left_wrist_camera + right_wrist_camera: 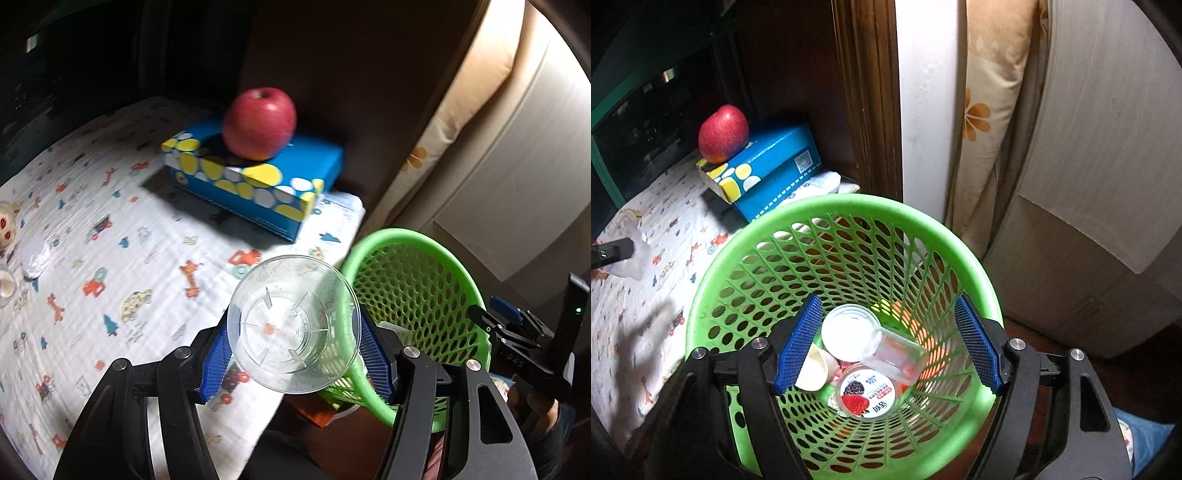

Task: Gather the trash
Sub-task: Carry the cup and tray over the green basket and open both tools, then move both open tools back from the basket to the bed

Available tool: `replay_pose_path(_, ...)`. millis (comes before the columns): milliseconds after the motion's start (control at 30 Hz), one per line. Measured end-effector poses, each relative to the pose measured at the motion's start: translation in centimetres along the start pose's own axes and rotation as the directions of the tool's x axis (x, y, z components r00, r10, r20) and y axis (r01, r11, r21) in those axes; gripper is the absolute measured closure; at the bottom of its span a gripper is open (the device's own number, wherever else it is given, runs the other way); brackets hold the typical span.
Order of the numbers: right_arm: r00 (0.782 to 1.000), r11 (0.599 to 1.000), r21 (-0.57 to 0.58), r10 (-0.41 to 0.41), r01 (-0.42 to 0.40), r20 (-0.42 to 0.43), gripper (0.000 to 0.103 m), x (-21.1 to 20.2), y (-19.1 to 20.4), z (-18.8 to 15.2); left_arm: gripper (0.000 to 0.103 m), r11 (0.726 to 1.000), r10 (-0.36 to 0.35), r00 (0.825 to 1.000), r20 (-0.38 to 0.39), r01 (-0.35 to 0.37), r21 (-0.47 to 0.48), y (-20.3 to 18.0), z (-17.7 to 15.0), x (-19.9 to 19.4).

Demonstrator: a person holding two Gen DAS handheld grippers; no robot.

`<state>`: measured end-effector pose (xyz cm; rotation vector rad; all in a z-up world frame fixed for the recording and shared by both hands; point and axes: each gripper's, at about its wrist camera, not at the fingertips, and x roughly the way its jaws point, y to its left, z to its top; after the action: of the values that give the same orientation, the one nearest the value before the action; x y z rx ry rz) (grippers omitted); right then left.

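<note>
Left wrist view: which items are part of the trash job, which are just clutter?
Job:
clear plastic cup, clamped in left gripper
green basket, already holding yogurt lid and other cups
crumpled white wad on the cloth

Clutter:
apple
tissue box
patterned cloth

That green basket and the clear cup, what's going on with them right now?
Someone is clearing trash off a cloth-covered table. The left gripper is clamped on an empty clear plastic cup, held just beside the rim of the green basket, not yet over it. The right gripper hangs open above the basket, which already holds a yogurt cup and other containers. An apple sits on a blue tissue box.
</note>
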<state>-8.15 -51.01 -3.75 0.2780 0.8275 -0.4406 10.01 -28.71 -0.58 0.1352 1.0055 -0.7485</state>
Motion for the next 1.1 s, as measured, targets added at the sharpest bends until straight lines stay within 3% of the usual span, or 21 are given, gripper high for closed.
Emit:
replay_pose_path(600,0.998,0.997,0.075,0.027,-0.032,0.062,0.025,-3.8,-2.3,-1.4,0.041,0.984,-0.086,0.988,-0.128,0.105,0.143,-10.4,1.2,7.5)
replay_pose_path(700,0.998,0.996,0.083,0.034,-0.039,0.06,0.025,-4.0,-2.5,-1.7,0.039,0.983,-0.107,0.985,-0.137,0.126,0.132,-10.9,1.5,8.4)
replay_pose_path(767,0.997,0.995,0.085,0.038,-0.043,0.061,0.025,-4.0,-2.6,-1.8,0.032,0.985,-0.111,0.985,-0.131,0.127,0.119,-10.9,1.5,8.5)
replay_pose_path(900,0.997,0.995,0.086,0.051,-0.056,0.063,0.025,-4.1,-2.4,-1.9,0.031,0.984,-0.143,0.983,-0.112,0.153,0.095,-10.1,1.3,8.0)
replay_pose_path(1100,0.994,0.994,0.067,0.082,-0.087,0.077,0.025,-4.5,-1.0,-1.5,0.031,0.99,-0.116,0.991,-0.064,0.121,0.071,-7.3,1.0,5.7)
